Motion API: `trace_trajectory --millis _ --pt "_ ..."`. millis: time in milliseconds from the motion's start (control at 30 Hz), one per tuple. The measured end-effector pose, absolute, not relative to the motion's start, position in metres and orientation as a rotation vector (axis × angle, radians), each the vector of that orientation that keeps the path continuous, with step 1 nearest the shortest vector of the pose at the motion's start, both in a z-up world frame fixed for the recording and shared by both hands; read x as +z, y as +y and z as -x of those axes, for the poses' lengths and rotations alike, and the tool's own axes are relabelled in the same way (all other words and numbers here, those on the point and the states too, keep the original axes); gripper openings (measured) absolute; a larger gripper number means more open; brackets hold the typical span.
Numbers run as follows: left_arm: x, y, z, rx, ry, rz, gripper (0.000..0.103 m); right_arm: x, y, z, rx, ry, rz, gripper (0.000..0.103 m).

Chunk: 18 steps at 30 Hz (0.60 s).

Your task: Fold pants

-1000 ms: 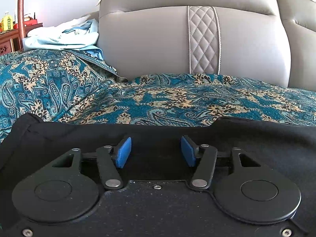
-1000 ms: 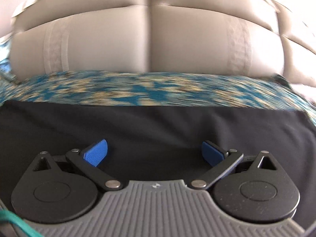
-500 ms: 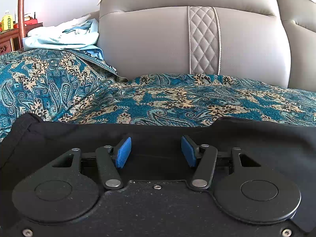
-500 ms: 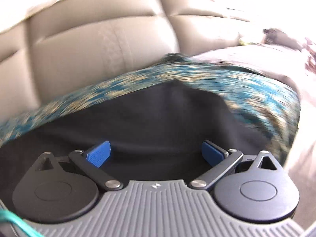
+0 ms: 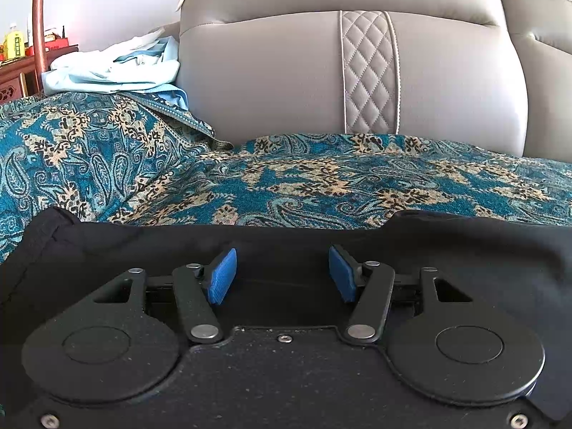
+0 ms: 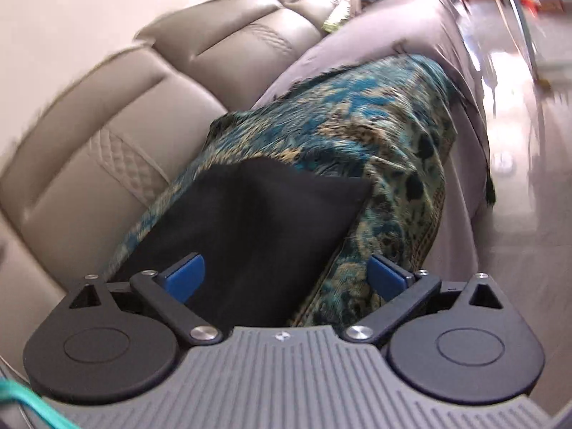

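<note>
Both grippers, left (image 5: pixel 282 273) and right (image 6: pixel 296 275), hover released over the pants (image 6: pixel 264 221) on the throw (image 5: pixel 321 182). Likely between folds. Next, I judge, the right must grasp the leg end.

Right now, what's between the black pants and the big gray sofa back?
In the left wrist view, only the teal patterned blanket lies between the black pants and the gray sofa back; nothing else sits on that stretch.

The pants (image 5: pixel 464 250) are looking like matt black cloth. The throw (image 5: pixel 321 186) is showing woven paisley fabric, and the sofa back (image 5: pixel 268 78) is gleaming as smooth stitched leather
</note>
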State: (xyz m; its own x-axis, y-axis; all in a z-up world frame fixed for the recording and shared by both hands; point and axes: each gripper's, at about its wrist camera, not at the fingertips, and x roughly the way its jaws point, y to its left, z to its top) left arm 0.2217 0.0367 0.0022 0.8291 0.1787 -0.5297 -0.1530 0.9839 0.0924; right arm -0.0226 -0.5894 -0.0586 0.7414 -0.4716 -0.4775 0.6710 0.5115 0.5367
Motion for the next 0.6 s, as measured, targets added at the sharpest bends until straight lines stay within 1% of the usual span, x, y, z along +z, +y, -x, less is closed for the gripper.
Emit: trace_trajectory --millis 67,100,167,200,267,333,400,433,567,600 --pt "0.002 0.037 -0.222 0.177 0.566 -0.048 0.056 -0.054 -0.582 0.016 -0.699 0.296 -0.691 0.099" --pt "0.002 0.037 -0.222 0.177 0.567 -0.047 0.056 -0.051 -0.579 0.014 -0.681 0.282 -0.663 0.096" --pt "0.002 0.037 -0.222 0.176 0.567 -0.048 0.056 -0.045 -0.576 0.010 -0.635 0.263 -0.637 0.094" --pt "0.002 0.037 -0.222 0.176 0.567 -0.048 0.056 -0.044 -0.575 0.005 -0.618 0.266 -0.627 0.090" --pt "0.002 0.037 -0.222 0.176 0.567 -0.048 0.056 -0.045 -0.572 0.000 -0.613 0.270 -0.618 0.087" --pt "0.002 0.037 -0.222 0.176 0.567 -0.048 0.056 -0.044 -0.571 -0.006 -0.620 0.263 -0.596 0.081" --pt "0.002 0.037 -0.222 0.176 0.567 -0.048 0.056 -0.042 -0.575 -0.011 -0.648 0.257 -0.595 0.081" --pt "0.002 0.037 -0.221 0.176 0.567 -0.048 0.056 -0.042 -0.580 -0.012 -0.687 0.260 -0.601 0.084" --pt "0.002 0.037 -0.222 0.176 0.567 -0.047 0.056 -0.043 -0.597 -0.014 -0.766 0.263 -0.644 0.081" --pt "0.002 0.037 -0.221 0.176 0.567 -0.047 0.056 -0.043 -0.598 -0.016 -0.763 0.275 -0.643 0.071"
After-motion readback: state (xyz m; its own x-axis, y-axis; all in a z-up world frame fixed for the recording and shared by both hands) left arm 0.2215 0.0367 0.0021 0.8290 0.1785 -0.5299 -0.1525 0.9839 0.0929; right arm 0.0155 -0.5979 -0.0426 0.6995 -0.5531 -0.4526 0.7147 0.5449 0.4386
